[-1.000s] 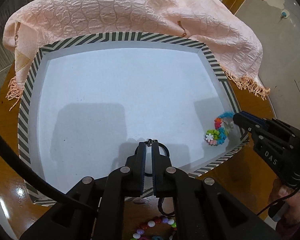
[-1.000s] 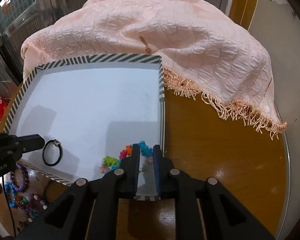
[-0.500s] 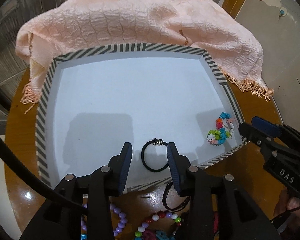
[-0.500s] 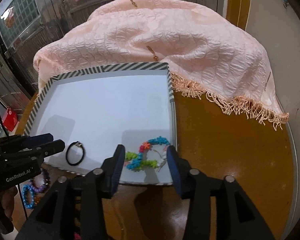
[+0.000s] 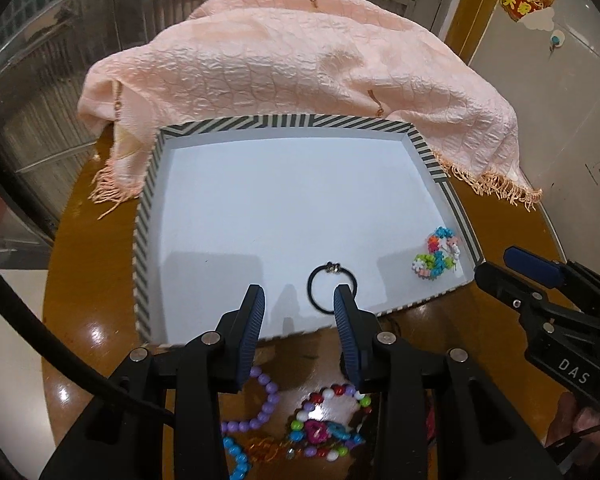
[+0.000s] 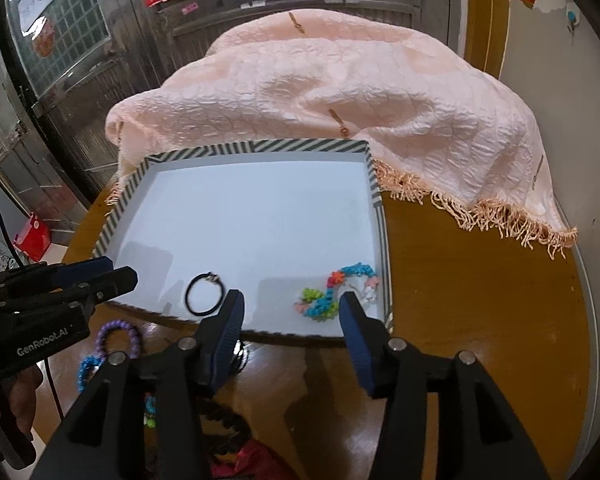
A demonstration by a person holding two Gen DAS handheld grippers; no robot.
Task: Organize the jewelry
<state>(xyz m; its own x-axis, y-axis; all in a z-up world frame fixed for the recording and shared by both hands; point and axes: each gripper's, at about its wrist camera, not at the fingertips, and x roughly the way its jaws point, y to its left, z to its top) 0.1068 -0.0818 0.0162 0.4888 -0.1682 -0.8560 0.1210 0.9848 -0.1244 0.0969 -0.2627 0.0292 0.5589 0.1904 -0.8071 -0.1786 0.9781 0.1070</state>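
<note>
A white tray with a striped rim [image 5: 145, 216] [image 6: 380, 216] sits on the round wooden table. A black hair tie [image 5: 331, 289] [image 6: 203, 294] lies in it near the front edge. A colourful flower-bead bracelet [image 5: 438, 254] [image 6: 334, 292] lies in the front right corner. My left gripper [image 5: 299, 307] is open and empty, pulled back over the tray's front rim. My right gripper [image 6: 291, 312] is open and empty, just in front of the tray. Several loose bead bracelets [image 5: 320, 424] [image 6: 118, 336] lie on the table before the tray.
A pink fringed cloth [image 5: 300, 68] [image 6: 340, 92] is heaped behind the tray and drapes over the table's far edge. Bare wooden table [image 6: 480, 300] lies right of the tray. A metal grille door stands behind.
Both grippers opened and drew back from the tray. The left one released the black hair tie, the right one released the flower-bead bracelet; both pieces now lie in the tray.
</note>
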